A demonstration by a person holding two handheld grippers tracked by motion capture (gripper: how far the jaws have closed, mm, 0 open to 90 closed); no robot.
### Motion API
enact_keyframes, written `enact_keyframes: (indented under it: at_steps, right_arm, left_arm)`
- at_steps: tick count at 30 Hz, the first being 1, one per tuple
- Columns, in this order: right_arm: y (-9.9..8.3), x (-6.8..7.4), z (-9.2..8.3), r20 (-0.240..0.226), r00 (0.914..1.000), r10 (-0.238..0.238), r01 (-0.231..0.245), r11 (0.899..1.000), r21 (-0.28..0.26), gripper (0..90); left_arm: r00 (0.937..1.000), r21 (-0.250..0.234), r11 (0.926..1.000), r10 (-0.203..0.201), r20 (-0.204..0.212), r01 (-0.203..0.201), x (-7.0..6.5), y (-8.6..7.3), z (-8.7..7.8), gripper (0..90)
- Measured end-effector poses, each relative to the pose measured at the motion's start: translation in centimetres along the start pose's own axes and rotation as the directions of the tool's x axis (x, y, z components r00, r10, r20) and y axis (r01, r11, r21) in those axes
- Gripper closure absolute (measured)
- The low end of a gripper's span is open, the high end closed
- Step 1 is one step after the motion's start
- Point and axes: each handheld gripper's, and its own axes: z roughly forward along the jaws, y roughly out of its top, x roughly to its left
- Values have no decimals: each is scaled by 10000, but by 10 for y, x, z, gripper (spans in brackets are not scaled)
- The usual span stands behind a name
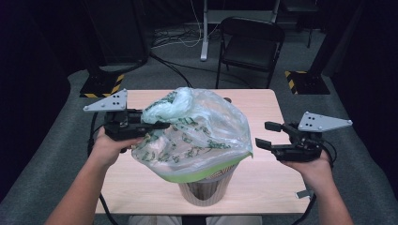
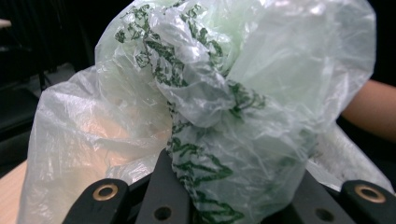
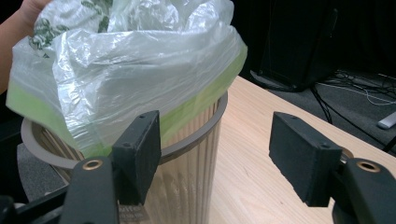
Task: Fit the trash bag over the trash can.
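Observation:
A thin see-through plastic bag (image 1: 202, 136) with green print and a green band at its mouth drapes over a ribbed round bin (image 1: 206, 190) near the table's front edge. My left gripper (image 1: 157, 125) is shut on a bunched fold of the bag at its upper left, holding it lifted above the bin. In the left gripper view the crumpled bag (image 2: 210, 93) is pinched between the jaws. My right gripper (image 1: 265, 133) hovers right of the bin, open, with nothing between its jaws. In the right gripper view the bag (image 3: 116, 60) hangs partly inside the bin (image 3: 187, 154).
The wooden table (image 1: 267, 178) has bare room on both sides of the bin. Behind it stand a black folding chair (image 1: 251, 44) and two dark stands with yellow-black striped bases (image 1: 101, 84) (image 1: 302, 79). Cables lie on the grey floor.

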Motion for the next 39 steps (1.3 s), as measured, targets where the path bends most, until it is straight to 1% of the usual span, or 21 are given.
enact_keyframes:
  at_steps: [4,6,8,10,13,18,19,21,22,24,26,28,30,33,36,37,39]
  right_arm:
    - [-4,1,-3,27,10000,62,-62,10000,6,333]
    - [-7,2,-5,34,9999,100,-100,9999,8,333]
    - [-9,4,-8,-14,9999,137,-137,9999,-22,333]
    - [-13,7,-11,-122,9999,123,-124,9999,-54,334]
    - [-19,12,-12,-187,9998,92,-90,9999,59,334]
    - [-32,21,-11,-574,9982,146,-134,9997,222,339]
    - [-35,24,-10,-731,9973,117,-100,9997,239,340]
    - [-38,29,-9,-895,9960,4,25,9995,327,342]
    - [-39,33,-8,-1012,9948,-131,172,9990,402,346]
    - [-40,39,-7,-1132,9931,-298,359,9980,519,365]
    - [-40,43,-4,-1184,9919,-463,543,9964,657,407]
    - [-41,43,-1,-1231,9911,-496,597,9951,791,475]
    - [-42,42,1,-1116,9928,-438,541,9944,910,582]
    - [-44,35,2,-1150,9928,-343,447,9951,883,746]
    - [-48,31,4,-1239,9916,-360,478,9945,935,876]
    - [-49,30,4,-1269,9912,-378,502,9941,963,894]
    - [-52,27,6,-1336,9904,-344,488,9932,1062,900]
  left_arm:
    - [9999,545,9984,-136,100,131,0,-12,12,804]
    - [9998,863,9961,-174,43,170,-1,-17,17,804]
    - [9999,1099,9939,-111,-36,114,-1,-22,20,803]
    - [9999,1133,9934,-144,-87,153,-1,-25,20,802]
    - [9996,1149,9931,-217,-174,235,-2,-29,21,797]
    - [9997,1253,9920,-121,-224,148,-6,-29,22,763]
    - [9997,1243,9921,-121,-223,147,-7,-29,23,758]
    - [9997,1207,9925,-160,-209,184,-8,-28,24,736]
    - [9997,1221,9924,-138,-201,161,-8,-28,24,722]
    - [9997,1181,9928,-190,-162,208,-9,-27,26,672]
    - [9995,1117,9933,-296,-137,310,-9,-26,29,587]
    - [9990,1151,9929,-262,-350,300,-9,-25,30,473]
    - [9988,1168,9926,-299,-399,344,-8,-25,30,398]
    - [9985,1047,9939,-294,-472,342,-6,-25,28,329]
    - [9985,931,9951,-275,-467,317,-4,-24,24,289]
    - [9984,870,9956,-308,-472,348,-5,-24,22,278]
    - [9984,810,9963,-254,-514,295,-5,-24,18,264]
